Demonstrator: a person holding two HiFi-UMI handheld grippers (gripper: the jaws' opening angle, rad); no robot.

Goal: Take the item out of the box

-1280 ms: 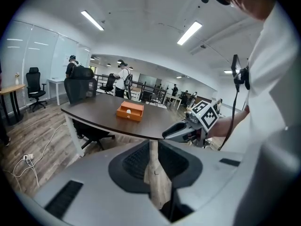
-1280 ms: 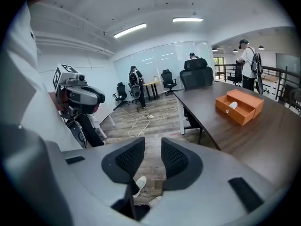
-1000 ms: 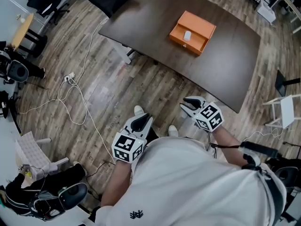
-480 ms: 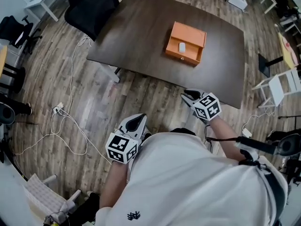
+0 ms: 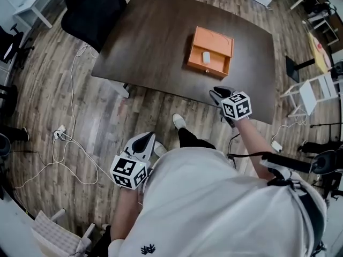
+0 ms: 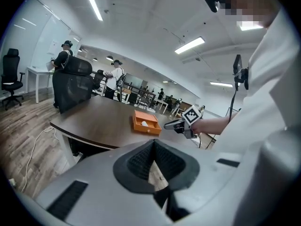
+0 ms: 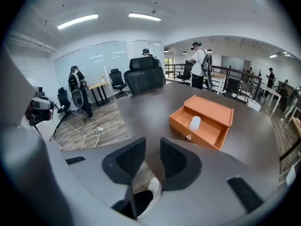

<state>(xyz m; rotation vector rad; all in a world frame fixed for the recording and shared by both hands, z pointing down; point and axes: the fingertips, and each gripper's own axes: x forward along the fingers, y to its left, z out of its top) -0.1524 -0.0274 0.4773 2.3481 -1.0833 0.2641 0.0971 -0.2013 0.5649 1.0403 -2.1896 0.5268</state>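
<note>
Since a second ago, has brought the right hand-held gripper (image 5: 220, 93) forward and up to the near edge of the bench (image 5: 155, 42); has let the left hand-held gripper (image 5: 142, 141) sink lower and further left, over the wood floor (image 5: 48, 90).

Shows the right one's pads parted by a narrow gap, with nothing between them but floor and a white shoe (image 7: 154, 185) far below. Points it toward the orange box (image 5: 210, 51), well apart from it. Shows the left one's pads met at the tips, gripping nothing, aimed toward the bench from beside the body.

Finds the box lying on the bench past its middle, open at the top, with a small knob (image 7: 189, 137) on its near wall. Finds the item (image 5: 206, 57), small, white and rounded, resting inside the box on its bottom, touched by neither gripper.

Beyond the bench: black office chair (image 5: 91, 9) at the far left corner, white cables (image 5: 69, 143) looped on the floor at left, white chair (image 5: 316, 92) at right. Further back in the gripper views, several people (image 7: 200, 67) standing among desks.
</note>
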